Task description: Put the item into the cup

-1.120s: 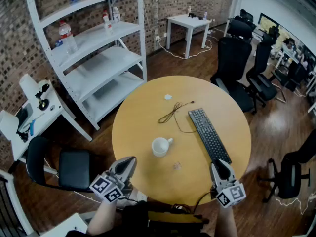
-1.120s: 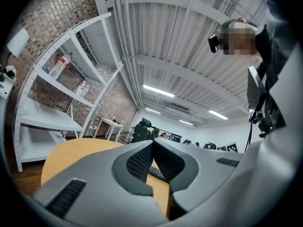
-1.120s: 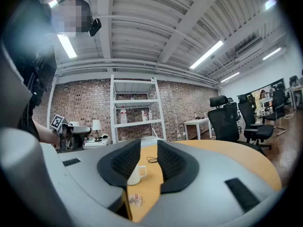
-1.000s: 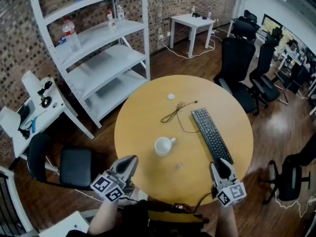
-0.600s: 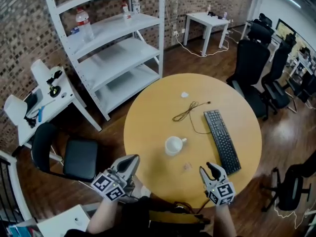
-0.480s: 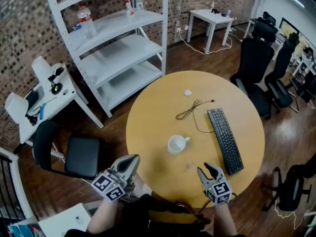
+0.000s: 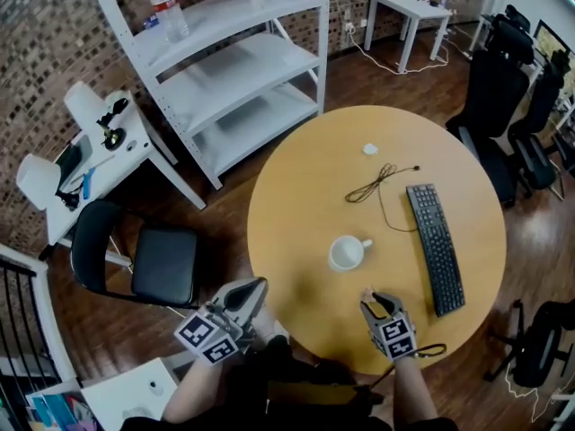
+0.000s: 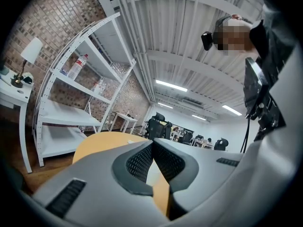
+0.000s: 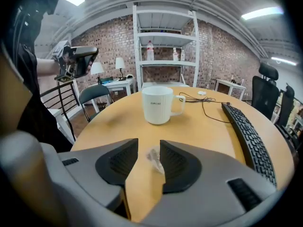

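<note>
The left gripper point(image 8: 152, 143) hangs empty, jaws pressed together. The right gripper point(image 9: 148, 145) has its jaws spread around a small, crinkly, clear-wrapped item point(image 9: 154, 158) lying on the smooth round wooden table point(image 9: 208, 126). Light and slippery, it may squirt out on closing. Beyond stands the glossy white cylindrical mug point(image 9: 158, 105).

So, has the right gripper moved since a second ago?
Yes. The right gripper went left, away from the near end of the keyboard, and now straddles the item, jaws apart.
</note>
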